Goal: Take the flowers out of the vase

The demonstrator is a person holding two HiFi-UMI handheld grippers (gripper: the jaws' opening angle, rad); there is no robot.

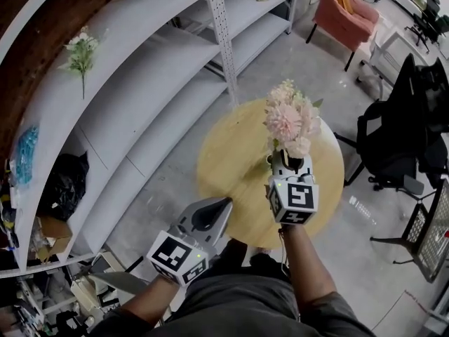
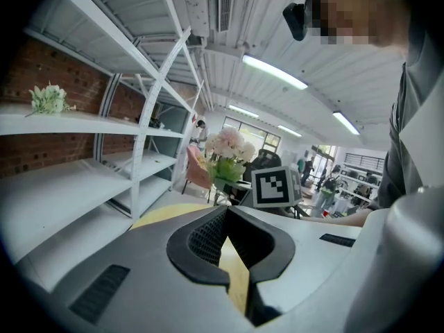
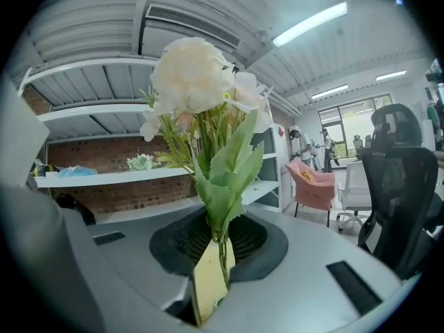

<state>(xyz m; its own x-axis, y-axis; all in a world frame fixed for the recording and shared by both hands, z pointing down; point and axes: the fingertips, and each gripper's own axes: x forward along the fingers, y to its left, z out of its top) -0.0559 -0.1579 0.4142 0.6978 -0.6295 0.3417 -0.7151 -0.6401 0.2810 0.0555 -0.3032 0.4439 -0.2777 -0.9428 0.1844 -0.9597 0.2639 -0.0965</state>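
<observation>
The right gripper point(image 1: 286, 161) was closed on the green stems of the flowers point(image 1: 289, 121), pinching them just under the lowest leaves. In the right gripper view the stems ran up between the two pads, and the pale pink and cream heads stood upright above the jaws. The bunch hung in the air over the round wooden tabletop point(image 1: 228, 156), clear of its surface.

The left gripper point(image 1: 224, 203) sat low at the near left edge of the tabletop, well apart from the flowers. Its jaw tips met, with nothing between them. In the left gripper view only a wedge of yellow tabletop showed through the gap behind the tips. The flowers and the right gripper's marker cube point(image 2: 274, 186) showed ahead in that view.

White shelving point(image 1: 140, 83) stood against a brick wall to the left. A small sprig of pale blooms point(image 1: 81, 51) lay on an upper shelf. A pink armchair point(image 1: 344, 9) stood beyond the tabletop and a black office chair point(image 1: 389, 135) to its right.
</observation>
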